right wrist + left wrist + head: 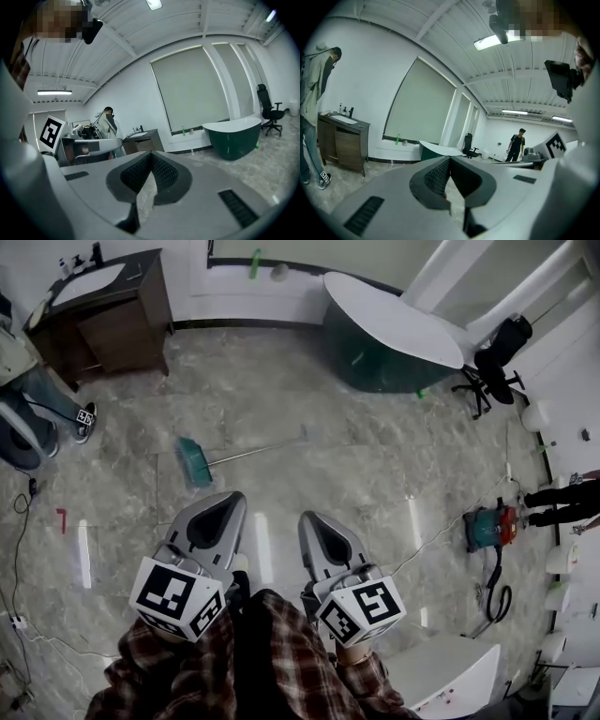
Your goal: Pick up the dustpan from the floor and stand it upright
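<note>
Head view: dustpan [194, 463] lay flat on the floor [309, 390], handle [258, 451] stretched rightward, well ahead of both grippers.
Left gripper view: left gripper [449, 159] was closed and empty; dustpan not in sight.
Right gripper view: right gripper [151, 154] was closed and empty too.
Handling: probably light, stiff plastic on a thin, maybe slick rod; best gripped on the handle near the pan.

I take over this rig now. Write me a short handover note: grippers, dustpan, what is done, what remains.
Left gripper: fingers shut, empty.
Right gripper: fingers shut, empty, beside the left one.
Dustpan: teal, lying on the floor ahead of both grippers, long handle pointing right in the head view; untouched.
Done: nothing yet.
Left to do: open a gripper, grasp the dustpan, lift it, stand it upright.
</note>
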